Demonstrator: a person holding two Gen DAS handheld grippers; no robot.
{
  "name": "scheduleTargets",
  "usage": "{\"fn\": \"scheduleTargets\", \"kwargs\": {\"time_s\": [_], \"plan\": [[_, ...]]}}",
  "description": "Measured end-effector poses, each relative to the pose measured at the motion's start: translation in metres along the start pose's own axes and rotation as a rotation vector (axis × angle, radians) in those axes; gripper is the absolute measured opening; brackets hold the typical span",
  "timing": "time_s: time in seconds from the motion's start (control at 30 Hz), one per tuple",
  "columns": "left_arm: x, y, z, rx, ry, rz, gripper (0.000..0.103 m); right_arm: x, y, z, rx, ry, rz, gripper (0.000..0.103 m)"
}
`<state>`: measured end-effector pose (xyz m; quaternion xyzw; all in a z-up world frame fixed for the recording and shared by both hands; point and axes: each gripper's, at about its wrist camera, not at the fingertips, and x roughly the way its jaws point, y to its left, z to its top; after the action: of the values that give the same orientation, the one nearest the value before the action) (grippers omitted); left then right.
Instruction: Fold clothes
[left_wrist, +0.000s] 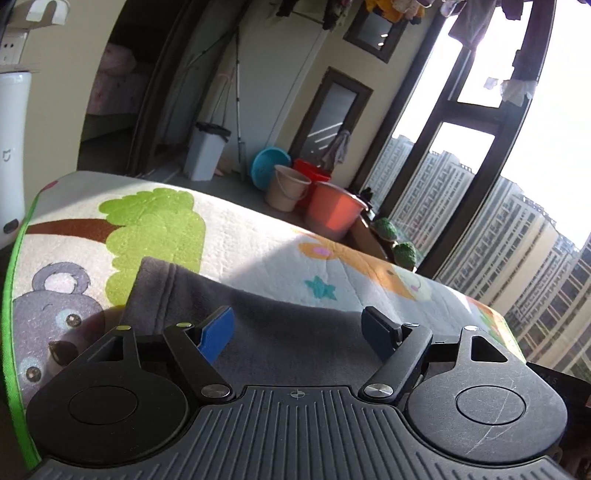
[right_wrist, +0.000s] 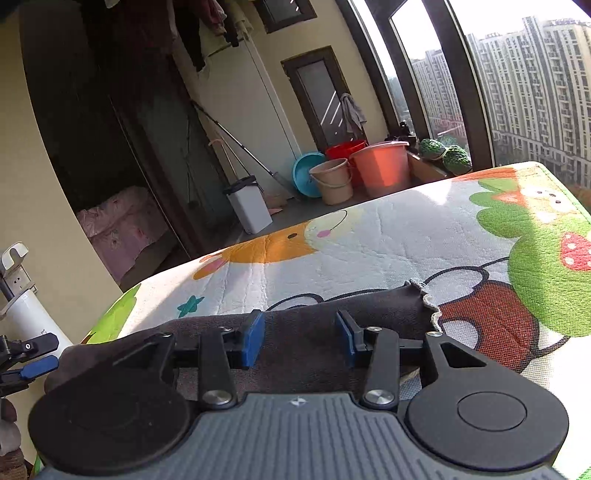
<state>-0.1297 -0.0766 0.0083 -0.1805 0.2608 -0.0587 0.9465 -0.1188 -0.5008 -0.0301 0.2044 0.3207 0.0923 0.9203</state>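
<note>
So in the left wrist view, the grey garment (left_wrist: 266, 317) is seen lying on the cartoon play mat (left_wrist: 258, 240), right under the left gripper (left_wrist: 300, 332), with a hemmed edge poking out toward the green tree print (left_wrist: 155, 229) on the mat. The left gripper's jaws are spread wide and nothing is held between them; whether the pads are touching the cloth can't really be told. Beyond the far edge of the mat, an orange bucket (left_wrist: 334, 214) and a beige bucket (left_wrist: 290, 186) are parked beside the window. A small logo is stamped on the white appliance (left_wrist: 11, 147) to the left of the mat, but it can't be read for sure. Over in the right wrist view, the same garment (right_wrist: 369, 310) is bunched into a long ridge across the mat (right_wrist: 388, 236), with a white lace trim (right_wrist: 424, 299) at its right end. The right gripper (right_wrist: 300, 338) is parted about halfway, sitting over the cloth with nothing clearly pinched. No other writing shows. Progress-wise, it's judged to be early or mid-fold: the garment looks doubled over roughly, nothing neat is finished, and more folds and smoothing are probably left.
</note>
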Motion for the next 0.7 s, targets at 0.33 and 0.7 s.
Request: {"fn": "scheduleTargets", "kwargs": {"time_s": [0.33,0.7], "plan": [[0.036,-0.005,-0.024,0.013,0.019,0.095,0.103,0.022,0.013,-0.013,-0.058,0.059,0.023,0.088],[0.034,-0.004,-0.028,0.009,0.013,0.09,0.103,0.016,0.005,-0.013,0.002,0.041,0.079,0.099]]}}
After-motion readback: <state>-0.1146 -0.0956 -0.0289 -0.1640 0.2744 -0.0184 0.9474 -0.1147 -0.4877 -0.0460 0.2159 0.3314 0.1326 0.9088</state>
